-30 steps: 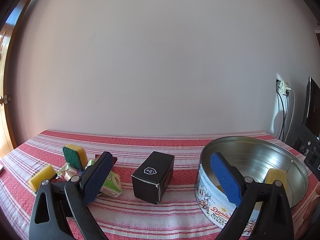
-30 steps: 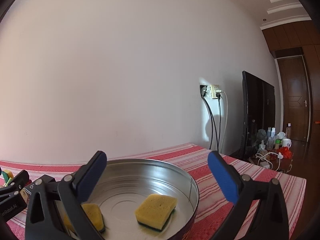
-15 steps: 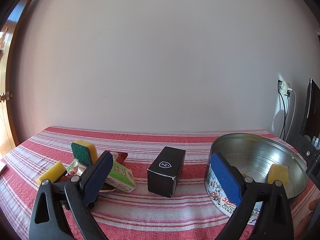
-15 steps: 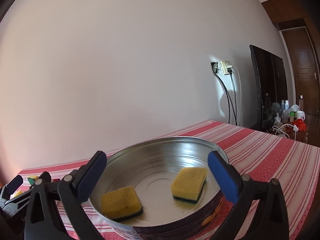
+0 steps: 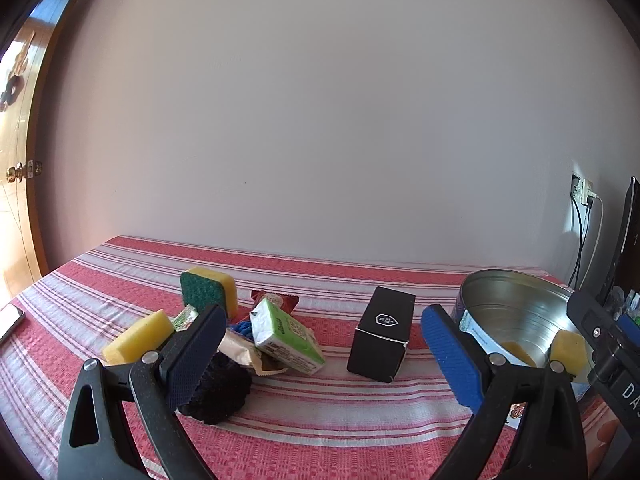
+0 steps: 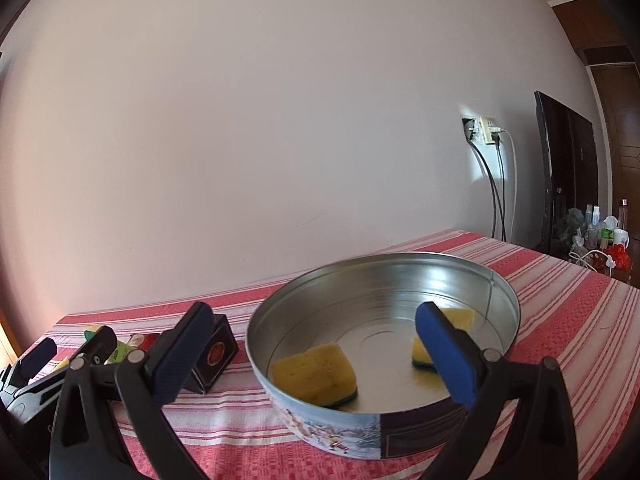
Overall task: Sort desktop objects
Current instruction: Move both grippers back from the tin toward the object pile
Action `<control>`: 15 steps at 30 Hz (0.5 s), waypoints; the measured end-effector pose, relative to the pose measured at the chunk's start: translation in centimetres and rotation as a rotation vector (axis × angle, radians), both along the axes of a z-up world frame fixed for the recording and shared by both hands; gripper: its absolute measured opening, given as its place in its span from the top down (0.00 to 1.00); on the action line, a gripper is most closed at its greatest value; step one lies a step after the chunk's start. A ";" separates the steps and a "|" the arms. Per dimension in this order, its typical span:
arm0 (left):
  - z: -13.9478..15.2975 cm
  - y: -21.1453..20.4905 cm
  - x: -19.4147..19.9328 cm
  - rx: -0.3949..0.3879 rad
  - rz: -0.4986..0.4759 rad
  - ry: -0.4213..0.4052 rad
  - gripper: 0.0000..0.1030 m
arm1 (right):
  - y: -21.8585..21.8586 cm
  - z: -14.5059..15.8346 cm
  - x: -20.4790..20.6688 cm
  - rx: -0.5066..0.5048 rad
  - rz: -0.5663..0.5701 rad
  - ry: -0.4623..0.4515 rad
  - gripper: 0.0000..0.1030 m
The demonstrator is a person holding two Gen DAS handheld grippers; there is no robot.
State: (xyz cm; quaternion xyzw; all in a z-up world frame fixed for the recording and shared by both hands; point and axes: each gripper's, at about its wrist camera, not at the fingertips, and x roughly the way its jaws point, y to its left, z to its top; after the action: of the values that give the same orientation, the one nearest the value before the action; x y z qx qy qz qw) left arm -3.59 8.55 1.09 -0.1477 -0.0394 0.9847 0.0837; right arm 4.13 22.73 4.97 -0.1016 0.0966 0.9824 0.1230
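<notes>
Counting two sponges [image 6: 314, 374], seemingly, in tin [image 6: 505, 298]

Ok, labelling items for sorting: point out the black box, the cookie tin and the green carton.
black box [image 5: 381, 334], left wrist view, front face.
cookie tin [image 6: 340, 436], right wrist view, printed outer wall.
green carton [image 5: 288, 336], left wrist view, top face.

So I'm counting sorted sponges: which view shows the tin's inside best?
The right wrist view: it looks down into the cookie tin, showing two yellow sponges. The left wrist view catches only sponge edges past the rim.
</notes>
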 end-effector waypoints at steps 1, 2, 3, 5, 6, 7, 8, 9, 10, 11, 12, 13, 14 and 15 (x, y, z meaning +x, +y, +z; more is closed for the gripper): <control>0.1 -0.5 0.1 0.003 0.007 -0.004 0.03 | -0.3 0.0 -0.1 0.001 0.008 -0.002 0.00; 0.1 -1.0 0.0 0.006 0.013 -0.008 0.03 | -0.7 0.0 -0.3 0.003 0.017 -0.006 0.00; 0.1 -1.5 0.0 0.011 0.022 -0.014 0.03 | -1.1 -0.1 -0.4 0.007 0.026 -0.011 0.00; 0.0 -2.7 -0.1 0.026 0.039 -0.027 0.03 | -2.0 -0.1 -0.7 0.019 0.042 -0.018 0.00; 0.0 -3.3 -0.2 0.035 0.047 -0.034 0.03 | -2.4 -0.1 -0.8 0.026 0.051 -0.023 0.00; -0.1 -4.0 -0.2 0.045 0.056 -0.041 0.03 | -2.8 -0.2 -1.0 0.033 0.059 -0.027 0.00; -0.1 -4.7 -0.3 0.055 0.065 -0.050 0.03 | -3.2 -0.3 -1.1 0.038 0.067 -0.032 0.00; -0.2 -5.4 -0.4 0.062 0.074 -0.059 0.03 | -3.5 -0.3 -1.3 0.042 0.075 -0.036 0.00; -0.2 -6.2 -0.5 0.071 0.083 -0.069 0.03 | -3.9 -0.4 -1.4 0.044 0.083 -0.038 0.00; -0.4 -6.9 -0.7 0.077 0.091 -0.081 0.03 | -4.4 -0.4 -1.4 0.045 0.092 -0.038 0.00; -0.4 -7.7 -0.8 0.079 0.103 -0.092 0.03 | -5.0 -0.4 -1.3 0.044 0.102 -0.038 0.00; -0.6 -8.5 -1.0 0.079 0.116 -0.104 0.03 | -5.4 -0.5 -1.5 0.041 0.113 -0.040 0.00; -0.7 -9.3 -1.1 0.082 0.131 -0.115 0.03 | -5.8 -0.5 -1.6 0.038 0.124 -0.043 0.00; -0.8 -10.3 -1.2 0.085 0.150 -0.127 0.03 | -6.3 -0.5 -1.7 0.035 0.135 -0.048 0.00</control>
State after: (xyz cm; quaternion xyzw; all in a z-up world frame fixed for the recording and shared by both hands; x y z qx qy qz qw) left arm -4.79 -1.71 0.32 -0.2027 -0.0971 0.9743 0.0131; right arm 2.40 16.47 4.44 -0.1293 0.0695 0.9873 0.0607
